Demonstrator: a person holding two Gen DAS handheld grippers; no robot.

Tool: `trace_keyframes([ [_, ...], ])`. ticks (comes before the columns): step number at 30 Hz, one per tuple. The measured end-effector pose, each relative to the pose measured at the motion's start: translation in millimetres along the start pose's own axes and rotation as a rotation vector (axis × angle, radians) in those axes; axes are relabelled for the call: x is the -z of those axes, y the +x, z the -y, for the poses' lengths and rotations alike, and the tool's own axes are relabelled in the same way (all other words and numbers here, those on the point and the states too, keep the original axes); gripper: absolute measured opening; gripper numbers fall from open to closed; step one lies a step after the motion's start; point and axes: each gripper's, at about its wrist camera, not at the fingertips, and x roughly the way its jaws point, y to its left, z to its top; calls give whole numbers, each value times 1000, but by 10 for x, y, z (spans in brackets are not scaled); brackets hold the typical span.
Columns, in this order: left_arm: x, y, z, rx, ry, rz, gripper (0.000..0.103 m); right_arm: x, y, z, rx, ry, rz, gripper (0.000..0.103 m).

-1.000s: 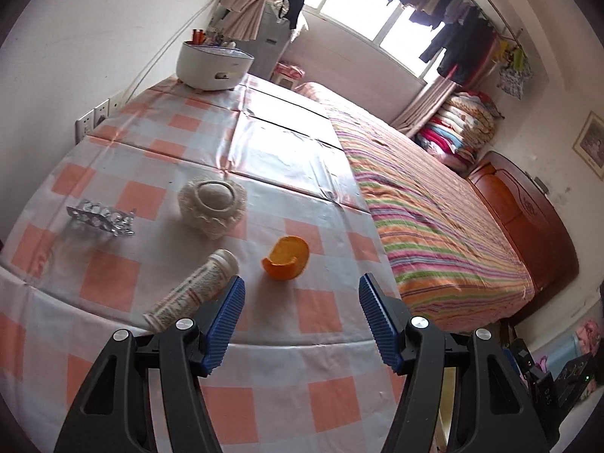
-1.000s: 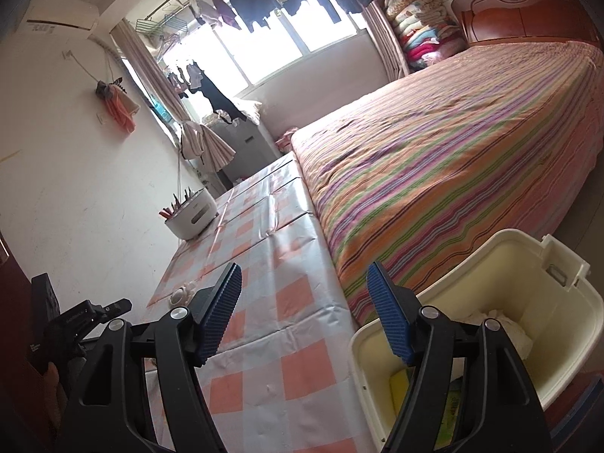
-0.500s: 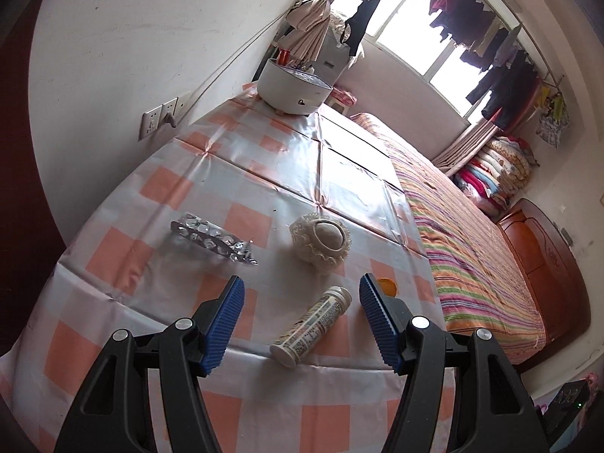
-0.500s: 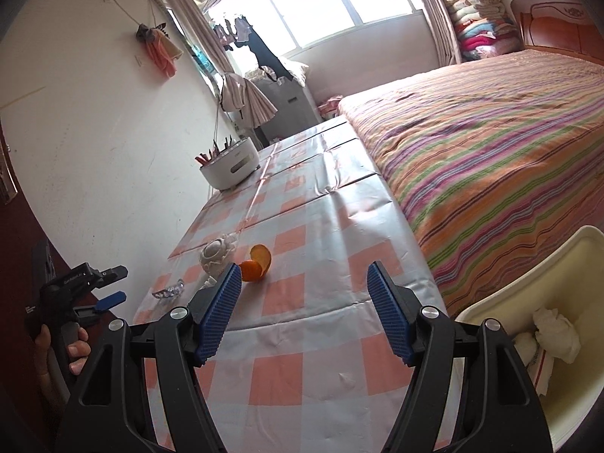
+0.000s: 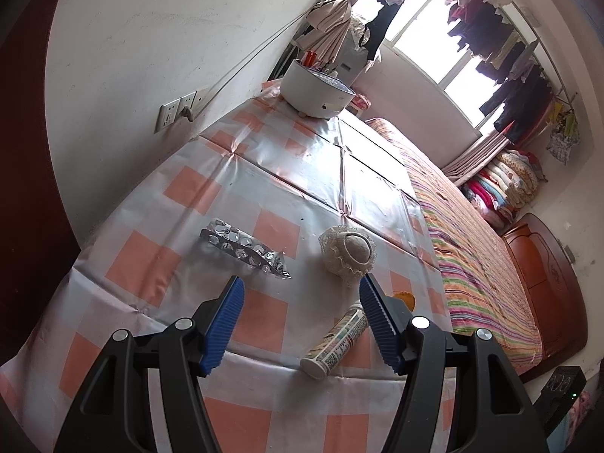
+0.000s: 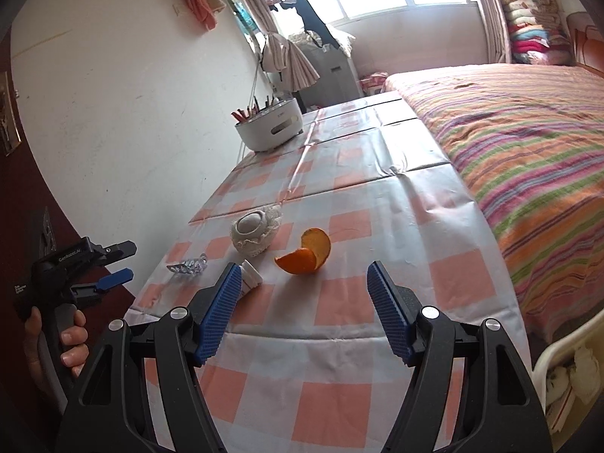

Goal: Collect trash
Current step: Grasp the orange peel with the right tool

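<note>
On the checked tablecloth [image 5: 181,188] lie a silver blister pack [image 5: 243,247], a white printed tube [image 5: 336,343], a lace-trimmed round cushion [image 5: 349,255] and an orange peel [image 6: 305,251]. My left gripper [image 5: 302,296] hovers open over the near table edge, the blister pack just beyond its left finger, the tube by its right finger. My right gripper [image 6: 304,283] is open too, with the peel a short way ahead between its fingers. In the right wrist view the blister pack [image 6: 188,264], the tube [image 6: 251,277] and the left gripper [image 6: 113,264] in a hand show at left.
A white round pot [image 6: 270,128] with pens stands at the table's far end by the wall. A striped bed [image 6: 521,143] runs along the table's right side. A cream bin [image 6: 566,373] holding crumpled paper sits at the lower right, below the table edge.
Both views have swung left. The tube passed from left of the left gripper to its right, and the blister pack came ahead. The bin slid to the right view's edge; the peel came ahead.
</note>
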Motion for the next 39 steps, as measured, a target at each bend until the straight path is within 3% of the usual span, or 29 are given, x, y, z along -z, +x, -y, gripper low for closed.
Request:
trace_keyframes([
  [6,-44,84,-118,-16,-29,-18,62,-90,365,-49,-56,-68,-72,68],
  [22,-101,267,-241,-36,-62,-56,62,-301,1096,137,-22,-80,-215,65],
  [29,-136,340,-343,-42,-91,-73,62,-358,1257,218,1,-68,-240,53],
  [34,-138,351,-355,-40,-96,-78,62,-346,1329,258,9,-56,-257,52],
  [39,-126,385,-337,-32,-93,-93,62,-297,1412,197,-4,-62,-281,42],
])
